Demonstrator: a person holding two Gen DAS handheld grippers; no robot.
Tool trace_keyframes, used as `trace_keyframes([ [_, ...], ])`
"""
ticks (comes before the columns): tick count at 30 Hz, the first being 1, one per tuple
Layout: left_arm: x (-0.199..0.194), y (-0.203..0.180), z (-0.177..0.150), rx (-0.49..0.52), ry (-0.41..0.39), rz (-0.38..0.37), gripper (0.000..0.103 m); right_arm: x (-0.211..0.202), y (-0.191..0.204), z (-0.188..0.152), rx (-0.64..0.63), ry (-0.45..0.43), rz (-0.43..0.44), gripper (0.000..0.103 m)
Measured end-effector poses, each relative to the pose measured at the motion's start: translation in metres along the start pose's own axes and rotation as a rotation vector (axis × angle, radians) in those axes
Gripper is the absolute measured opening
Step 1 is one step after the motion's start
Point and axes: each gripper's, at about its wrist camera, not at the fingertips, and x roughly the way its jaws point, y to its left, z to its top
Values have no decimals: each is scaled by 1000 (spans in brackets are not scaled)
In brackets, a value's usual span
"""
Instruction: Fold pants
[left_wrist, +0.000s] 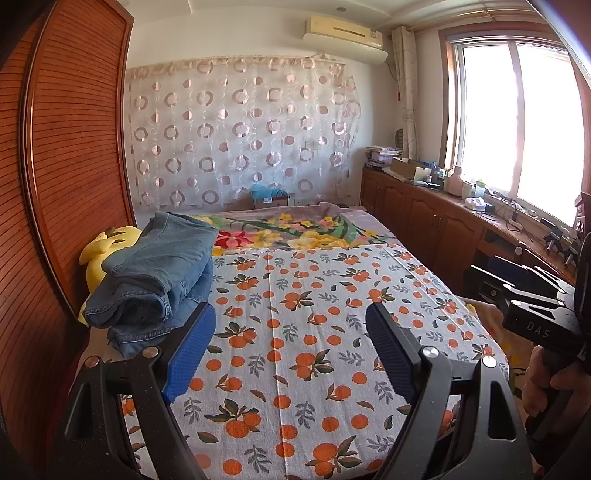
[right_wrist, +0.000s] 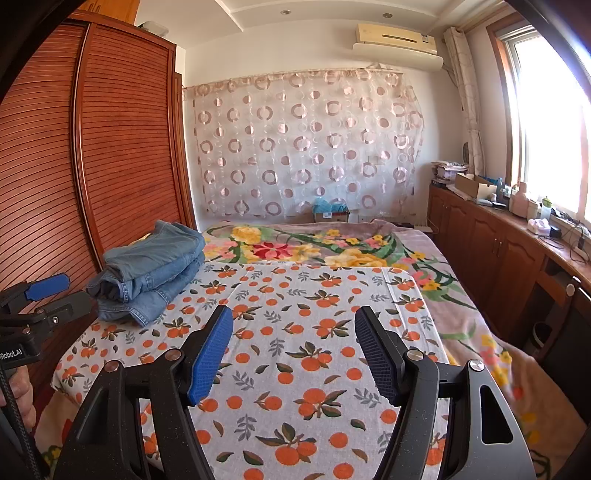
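Blue denim pants (left_wrist: 159, 269) lie folded in a stacked bundle at the far left corner of the orange-print cloth (left_wrist: 314, 332) on the bed; they also show in the right wrist view (right_wrist: 147, 273). My left gripper (left_wrist: 291, 325) is open and empty, hovering over the cloth just right of the pants. My right gripper (right_wrist: 293, 328) is open and empty over the middle of the cloth (right_wrist: 314, 354), well right of the pants. The left gripper shows at the left edge of the right wrist view (right_wrist: 37, 295), and the right gripper at the right edge of the left wrist view (left_wrist: 532, 295).
A yellow plush toy (left_wrist: 103, 251) lies behind the pants against the wooden wardrobe (left_wrist: 66, 166). A floral blanket (left_wrist: 295, 229) covers the bed's far end. A low wooden cabinet (left_wrist: 443, 218) with clutter runs under the window on the right.
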Motion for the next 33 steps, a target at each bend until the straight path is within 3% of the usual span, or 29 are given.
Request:
trace_keyframes([
  [33, -1, 1, 1, -2, 0, -1, 84, 1, 2, -5, -6, -11, -1, 71],
])
